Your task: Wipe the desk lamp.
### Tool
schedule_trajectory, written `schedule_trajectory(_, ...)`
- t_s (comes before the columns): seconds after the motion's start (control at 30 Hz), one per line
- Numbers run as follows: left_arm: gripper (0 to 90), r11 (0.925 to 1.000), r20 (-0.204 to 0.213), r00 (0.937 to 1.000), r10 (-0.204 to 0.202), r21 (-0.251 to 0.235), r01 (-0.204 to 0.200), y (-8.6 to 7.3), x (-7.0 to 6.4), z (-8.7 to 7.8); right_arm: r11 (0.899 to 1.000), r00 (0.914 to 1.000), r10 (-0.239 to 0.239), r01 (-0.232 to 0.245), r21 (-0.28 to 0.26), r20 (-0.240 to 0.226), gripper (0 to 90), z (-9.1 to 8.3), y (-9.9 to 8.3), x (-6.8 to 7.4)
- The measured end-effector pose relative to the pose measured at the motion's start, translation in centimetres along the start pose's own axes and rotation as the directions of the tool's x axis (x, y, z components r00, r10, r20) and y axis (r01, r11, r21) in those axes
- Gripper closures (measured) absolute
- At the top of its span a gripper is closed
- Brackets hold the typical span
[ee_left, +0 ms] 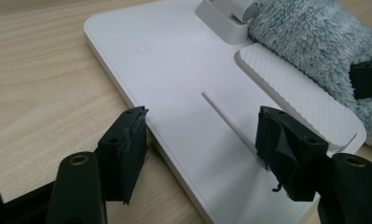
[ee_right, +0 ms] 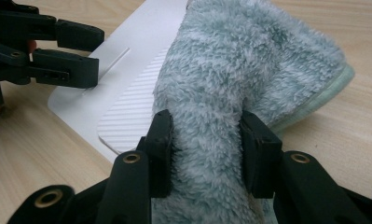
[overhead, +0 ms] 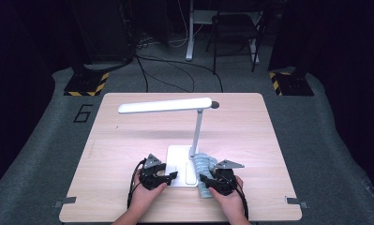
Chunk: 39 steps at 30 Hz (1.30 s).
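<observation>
A white desk lamp stands mid-table, its flat base (overhead: 177, 161) near me and its long head (overhead: 165, 106) reaching left. My left gripper (overhead: 169, 175) (ee_left: 204, 149) is open; one jaw sits at the base's (ee_left: 174, 79) left edge and the other over its top. A fluffy pale blue-green cloth (overhead: 202, 165) (ee_right: 239, 70) lies against the right side of the base (ee_right: 132, 51), by the lamp's pole (overhead: 197, 131). My right gripper (overhead: 206, 181) (ee_right: 204, 154) is shut on a fold of that cloth (ee_left: 309, 37).
A ribbed white pad (ee_left: 291, 93) (ee_right: 132, 114) lies along the base's right side, partly under the cloth. The wooden table (overhead: 128, 140) has bare room left, right and behind the lamp. Beyond it stand a chair (overhead: 234, 33), floor cables and hazard-striped stands.
</observation>
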<state>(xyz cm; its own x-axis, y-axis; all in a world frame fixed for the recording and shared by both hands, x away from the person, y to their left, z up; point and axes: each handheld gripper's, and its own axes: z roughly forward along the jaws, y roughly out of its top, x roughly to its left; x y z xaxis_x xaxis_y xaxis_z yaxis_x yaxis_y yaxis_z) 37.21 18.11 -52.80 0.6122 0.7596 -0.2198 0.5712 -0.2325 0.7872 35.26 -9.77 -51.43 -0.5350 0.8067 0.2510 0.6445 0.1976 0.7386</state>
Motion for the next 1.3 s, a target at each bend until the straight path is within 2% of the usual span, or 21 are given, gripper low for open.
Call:
schedule_trajectory(0.13, 34.1, 1.0, 0.0, 1.0, 0.0, 0.0, 0.0, 0.0, 0.0, 0.0, 1.0, 0.9997, -0.013, 0.013, 0.003, 0.018, 61.0, 0.5, 0.6, -0.5)
schedule_trajectory(0.23, 34.1, 1.0, 0.0, 1.0, 0.001, 0.0, -0.001, 0.0, 0.0, 0.0, 0.998, 0.9979, 0.064, -0.064, -0.003, 0.009, 61.5, 1.1, 1.1, -1.3)
schedule_trajectory(0.43, 34.1, 1.0, 0.002, 1.0, 0.003, 0.0, -0.003, 0.0, 0.0, 0.0, 0.997, 0.9955, 0.074, -0.073, -0.018, 0.058, 61.5, 2.6, 2.7, -2.1)
schedule_trajectory(0.6, 34.1, 1.0, -0.002, 1.0, 0.005, -0.003, -0.005, 0.0, 0.0, 0.0, 0.991, 0.9874, 0.132, -0.129, -0.039, 0.087, 61.5, 4.1, 4.4, -3.3)
schedule_trajectory(0.8, 34.1, 1.0, -0.003, 1.0, 0.008, -0.003, -0.008, 0.0, 0.0, 0.0, 0.991, 0.9842, 0.124, -0.117, -0.064, 0.126, 61.4, 5.4, 5.5, -3.8)
schedule_trajectory(0.9, 34.1, 0.9999, -0.016, 0.9998, 0.014, -0.008, -0.014, 0.0, -0.2, 0.1, 0.991, 0.9824, 0.123, -0.115, -0.067, 0.14, 61.5, 5.8, 5.7, -3.8)
schedule_trajectory(1.03, 34.1, 0.9999, -0.017, 0.9998, 0.014, -0.007, -0.014, 0.0, -0.2, 0.0, 0.995, 0.985, 0.09, -0.084, -0.046, 0.147, 62.5, 5.5, 5.8, -3.3)
schedule_trajectory(1.07, 34.1, 0.9999, -0.017, 0.9998, 0.012, -0.008, -0.013, 0.0, -0.2, 0.0, 0.997, 0.9875, 0.075, -0.07, -0.04, 0.139, 62.5, 5.3, 5.7, -3.3)
schedule_trajectory(1.17, 34.2, 0.9999, -0.019, 0.9998, 0.01, -0.009, -0.01, 0.0, -0.2, 0.1, 0.997, 0.9899, 0.075, -0.074, -0.013, 0.12, 62.4, 4.5, 5.3, -2.7)
schedule_trajectory(1.27, 34.2, 0.9999, -0.019, 0.9998, 0.009, -0.01, -0.009, 0.0, -0.2, 0.1, 1.0, 0.9955, 0.026, -0.027, 0.01, 0.091, 62.4, 3.5, 4.2, -2.0)
schedule_trajectory(1.3, 34.2, 0.9999, -0.019, 0.9998, 0.008, -0.009, -0.009, 0.0, -0.2, 0.1, 0.999, 0.9962, 0.026, -0.028, 0.018, 0.083, 62.4, 3.1, 3.8, -1.7)
